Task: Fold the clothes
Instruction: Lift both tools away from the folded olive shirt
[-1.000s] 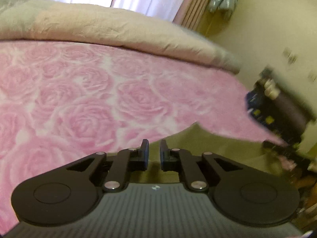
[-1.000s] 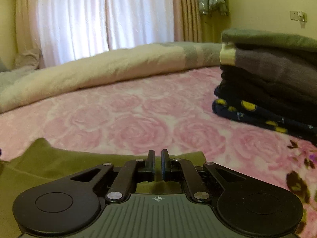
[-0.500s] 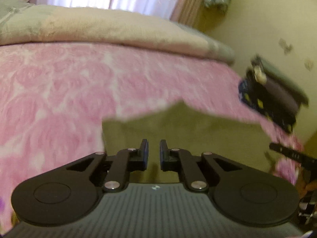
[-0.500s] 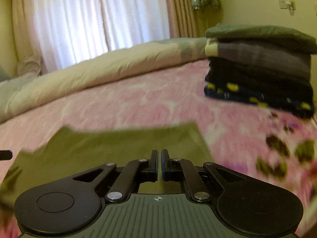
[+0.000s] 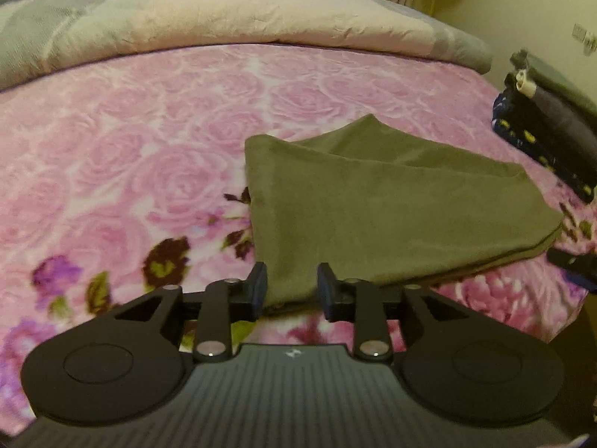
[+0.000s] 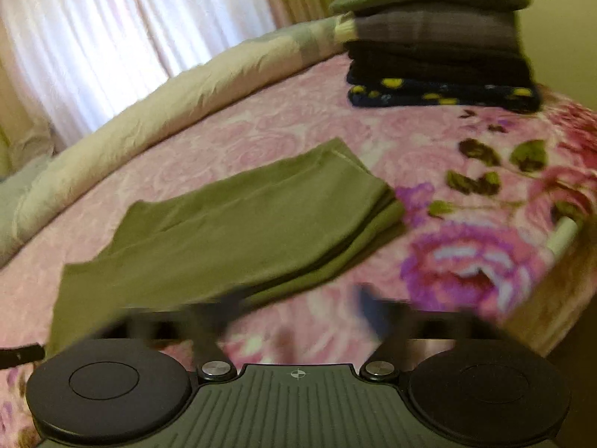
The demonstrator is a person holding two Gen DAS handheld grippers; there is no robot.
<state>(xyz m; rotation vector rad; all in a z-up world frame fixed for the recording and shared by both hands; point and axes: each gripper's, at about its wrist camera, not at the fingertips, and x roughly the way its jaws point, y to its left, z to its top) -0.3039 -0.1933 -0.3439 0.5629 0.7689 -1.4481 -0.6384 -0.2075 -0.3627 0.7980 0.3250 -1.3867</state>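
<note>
1. The olive-green garment (image 5: pixel 391 209) lies folded on the bed, on a pink rose-patterned blanket (image 5: pixel 149 149). In the right wrist view its layered edges are stacked at the right end (image 6: pixel 231 231).
2. The left tool (image 5: pixel 291 291) has its jaws apart, with a clear gap between them. It holds nothing. The near corner of the garment shows in this gap, but the fingers (image 5: pixel 257 289) do not press on it.
3. The right tool (image 6: pixel 298 306) is blurred. Its jaws look wide apart and empty, just in front of the near edge of the garment.
4. A stack of folded clothes (image 6: pixel 436 44) stands further on the blanket, well apart from the green garment.
5. A rolled beige duvet (image 5: pixel 242 22) lies along the far side of the bed, below the white curtains (image 6: pixel 112 37).
</note>
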